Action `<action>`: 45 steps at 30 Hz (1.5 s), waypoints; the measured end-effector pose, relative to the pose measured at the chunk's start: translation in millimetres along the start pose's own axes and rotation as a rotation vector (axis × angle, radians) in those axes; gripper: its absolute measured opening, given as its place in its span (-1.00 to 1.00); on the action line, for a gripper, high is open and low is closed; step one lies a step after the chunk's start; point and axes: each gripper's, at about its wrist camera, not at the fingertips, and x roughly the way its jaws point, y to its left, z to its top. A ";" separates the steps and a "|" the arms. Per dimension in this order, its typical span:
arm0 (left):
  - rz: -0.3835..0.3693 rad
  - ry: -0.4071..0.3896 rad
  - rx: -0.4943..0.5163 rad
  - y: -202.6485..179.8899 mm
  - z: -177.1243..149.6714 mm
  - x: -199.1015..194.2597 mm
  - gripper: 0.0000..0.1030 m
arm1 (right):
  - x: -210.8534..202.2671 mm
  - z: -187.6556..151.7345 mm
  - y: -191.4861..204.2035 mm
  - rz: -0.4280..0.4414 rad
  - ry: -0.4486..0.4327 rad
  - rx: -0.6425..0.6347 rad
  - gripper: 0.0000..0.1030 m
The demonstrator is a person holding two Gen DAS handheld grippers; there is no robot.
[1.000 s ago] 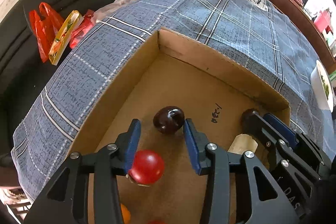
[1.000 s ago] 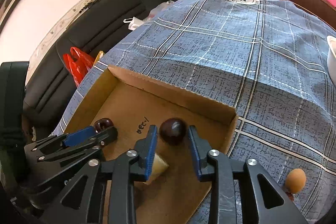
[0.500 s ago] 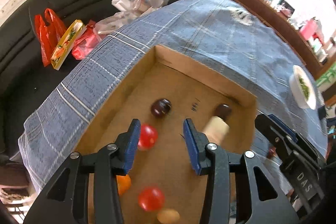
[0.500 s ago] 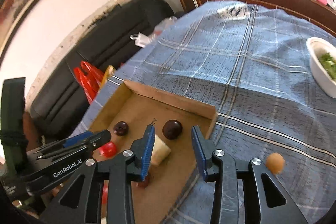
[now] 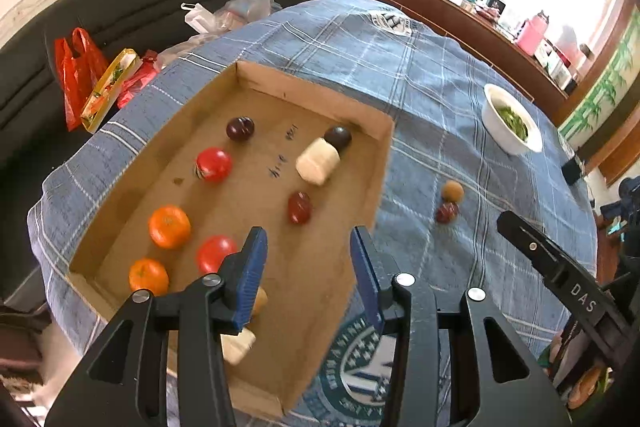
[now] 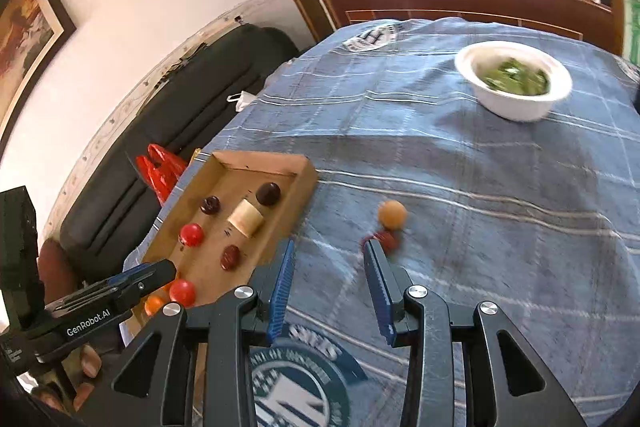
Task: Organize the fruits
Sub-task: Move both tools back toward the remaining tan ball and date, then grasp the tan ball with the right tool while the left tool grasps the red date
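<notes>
On the blue plaid tablecloth [image 5: 420, 75], a shallow cardboard tray [image 5: 308, 95] holds the sorted fruit: two dark plums, one at the far left [image 5: 240, 129] and one in the far right corner [image 5: 338, 137]; a pale cut fruit chunk [image 5: 318, 161] touching the corner plum; a red tomato [image 5: 214, 164]; a dark red fruit [image 5: 300, 207] near the tray's middle; two oranges [image 5: 169, 226] along the left wall; and a second tomato [image 5: 215, 254] partly hidden by the gripper (another pale piece lies at the near end). Outside the tray, a tan round fruit [image 6: 392, 214] and a small reddish fruit [image 6: 386, 239] sit touching on the cloth. A white bowl [image 6: 516, 107] holding green leaves stands well apart. Left gripper [image 5: 306, 271]: jaws wide apart, holding nothing, above the tray's near end. Right gripper [image 6: 330, 291]: jaws wide apart, empty, near the two loose fruits.
</notes>
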 end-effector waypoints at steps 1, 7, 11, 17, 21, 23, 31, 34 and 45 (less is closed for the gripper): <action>0.004 -0.004 0.004 -2.9 -2.9 -1.8 -0.20 | -5.4 -3.9 -3.4 -0.005 -0.003 0.001 -0.25; 0.007 -0.001 0.023 -21.5 -24.9 -10.3 -0.16 | -31.5 -21.7 -18.8 -0.055 -0.034 0.003 -0.21; 0.028 -0.014 0.045 -31.9 -35.3 -16.5 -0.16 | -44.1 -33.3 -27.7 -0.067 -0.039 0.002 -0.21; 0.035 -0.029 0.075 -45.4 -46.0 -23.6 -0.16 | -55.4 -46.3 -37.1 -0.084 -0.053 0.006 -0.20; 0.037 -0.039 0.096 -53.3 -50.7 -25.1 0.02 | -56.2 -51.5 -42.2 -0.090 -0.048 0.011 -0.20; 0.040 -0.039 0.101 -55.1 -51.6 -24.1 0.03 | -55.5 -52.6 -44.5 -0.090 -0.044 0.013 -0.20; 0.026 0.021 0.094 -53.7 -58.6 -3.2 0.03 | -37.6 -46.4 -47.5 -0.067 -0.035 0.020 -0.20; 0.011 0.038 0.105 -56.5 -61.3 4.7 0.03 | -20.6 -38.0 -47.8 -0.067 -0.021 0.028 -0.20; -0.060 0.086 0.125 -66.8 -55.8 31.5 0.03 | 64.3 14.5 -39.2 -0.096 0.039 0.022 -0.21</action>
